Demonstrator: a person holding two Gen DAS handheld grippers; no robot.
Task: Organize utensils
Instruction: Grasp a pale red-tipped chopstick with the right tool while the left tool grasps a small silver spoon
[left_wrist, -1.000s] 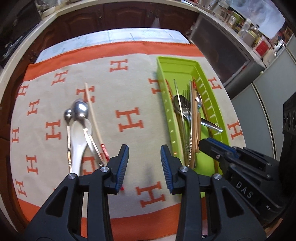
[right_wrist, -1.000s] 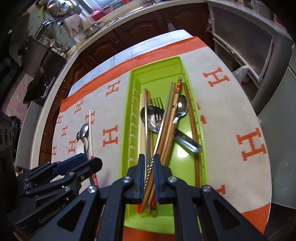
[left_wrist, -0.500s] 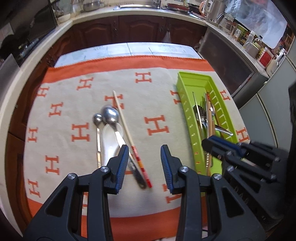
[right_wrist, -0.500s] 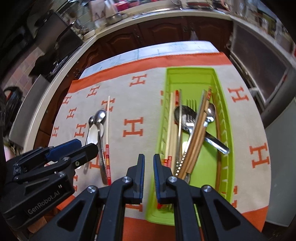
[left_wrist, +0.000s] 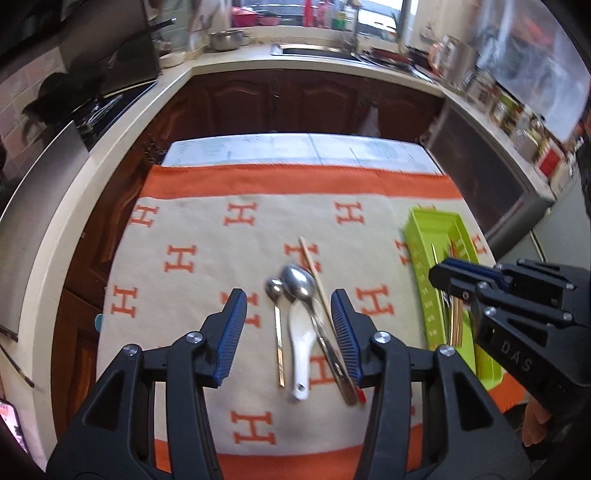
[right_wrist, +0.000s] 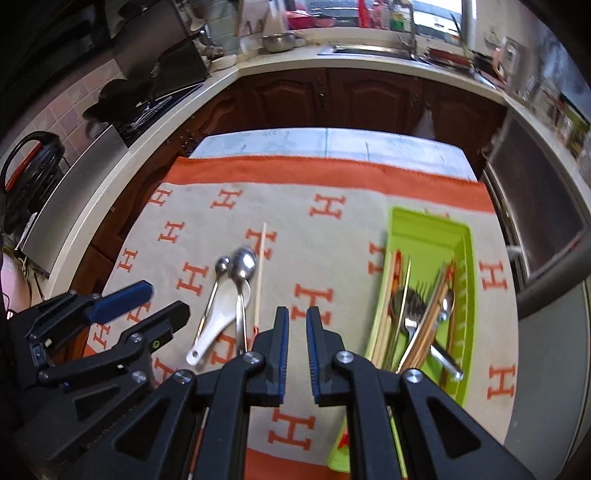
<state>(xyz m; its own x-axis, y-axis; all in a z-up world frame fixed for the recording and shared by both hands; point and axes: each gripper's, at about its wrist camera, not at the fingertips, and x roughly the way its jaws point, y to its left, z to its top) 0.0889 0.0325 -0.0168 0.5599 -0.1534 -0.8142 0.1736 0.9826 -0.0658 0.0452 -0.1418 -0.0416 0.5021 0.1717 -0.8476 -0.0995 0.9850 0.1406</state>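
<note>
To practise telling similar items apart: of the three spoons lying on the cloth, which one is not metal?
The white spoon, lying between the small metal spoon and the large metal spoon; it alone is matt white, the others shiny.

A table (right_wrist: 332, 142) is covered by an orange-bordered beige cloth (right_wrist: 332, 236) patterned with H letters. On the cloth are laid a green tray (right_wrist: 467, 266), spoons (left_wrist: 297, 282) and one chopstick (left_wrist: 314, 269).
</note>
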